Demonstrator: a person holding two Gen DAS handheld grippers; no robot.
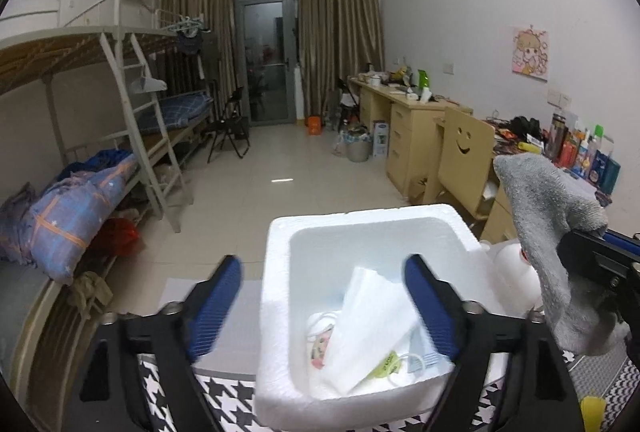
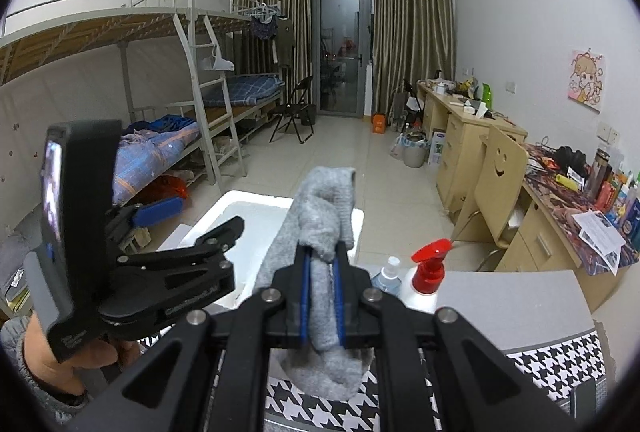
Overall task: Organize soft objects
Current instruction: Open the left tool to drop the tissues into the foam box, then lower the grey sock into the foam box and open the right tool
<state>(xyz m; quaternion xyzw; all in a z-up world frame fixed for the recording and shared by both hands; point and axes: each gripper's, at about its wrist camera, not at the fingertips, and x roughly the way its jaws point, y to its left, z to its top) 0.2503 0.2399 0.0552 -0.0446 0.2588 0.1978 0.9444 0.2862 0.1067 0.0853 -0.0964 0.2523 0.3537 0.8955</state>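
1. Left wrist view: the left gripper [image 1: 324,306] hangs over a white foam box [image 1: 276,312], its blue-padded jaws spread wide apart and holding nothing.
2. Inside the box lie folded white cloth items [image 1: 372,328] (one has a yellow-green tag).
3. The box stands on a table with a black-and-white houndstooth cloth [image 1: 224,404].
4. At the right edge, a grey sock [image 1: 548,232] hangs from the right gripper, just beside the box and above its rim level.
5. Right wrist view: the right gripper [image 2: 322,264] has its jaws clenched on the grey sock [image 2: 324,216], which droops on both sides of the pads.
6. Right of the sock stands a white spray bottle with a red trigger [image 2: 428,268].
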